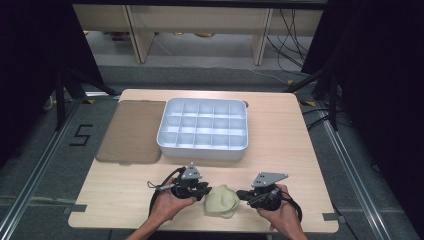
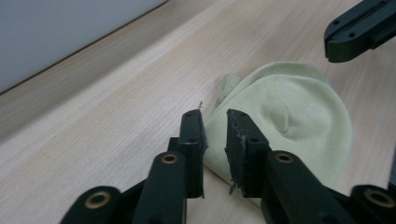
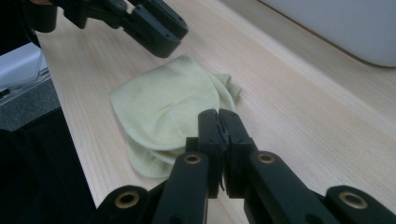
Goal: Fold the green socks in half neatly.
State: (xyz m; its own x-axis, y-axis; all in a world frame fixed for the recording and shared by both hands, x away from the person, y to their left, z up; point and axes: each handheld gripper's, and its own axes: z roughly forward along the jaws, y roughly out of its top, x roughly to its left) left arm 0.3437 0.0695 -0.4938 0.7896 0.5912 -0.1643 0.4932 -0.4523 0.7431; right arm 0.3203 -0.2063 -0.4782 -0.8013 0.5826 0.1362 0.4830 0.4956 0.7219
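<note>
Pale green folded cloth (image 1: 222,201) lies flat on the counter (image 1: 280,145) near its front edge, between the two tools. Left hand-held gripper (image 2: 215,122): jaws slightly parted, tips over the cloth's edge, nothing pinched. Right hand-held gripper (image 3: 218,122): jaws closed together, empty, at the cloth's opposite edge. Likely step: folding done, cloth just let go. Next move probably calls for regrasping the bundle and carrying it to the white compartment tray (image 1: 203,147) behind.

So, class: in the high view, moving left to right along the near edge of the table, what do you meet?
Left gripper → pale green cloth → right gripper.
</note>
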